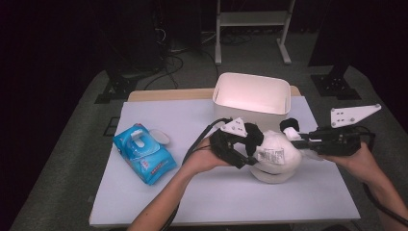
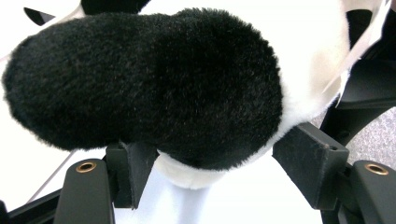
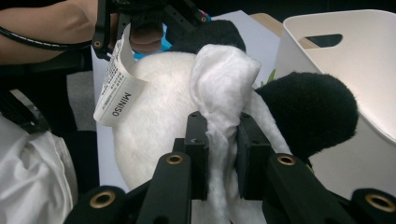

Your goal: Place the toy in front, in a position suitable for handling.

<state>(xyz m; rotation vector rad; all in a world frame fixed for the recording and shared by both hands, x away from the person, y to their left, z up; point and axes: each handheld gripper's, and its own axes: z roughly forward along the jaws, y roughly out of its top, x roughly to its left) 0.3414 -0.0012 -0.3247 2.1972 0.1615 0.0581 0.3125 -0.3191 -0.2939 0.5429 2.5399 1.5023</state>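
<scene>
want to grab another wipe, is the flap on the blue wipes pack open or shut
Open. The white flap is folded back onto the table beside the wipes pack, leaving the oval opening on its top uncovered.

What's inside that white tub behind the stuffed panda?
The white tub shows a bare pale floor and inner walls from above; nothing is visible inside. Its near wall hides the strip of floor right behind it, past the plush panda.

Plush toy (image 1: pixel 275 155) sitting near table (image 1: pixel 216 197) right edge, between your grippers; bin (image 1: pixel 252 94) standing just behind it at far edge; wipes pack (image 1: pixel 143 153) lying toward left edge, well apart.
</scene>
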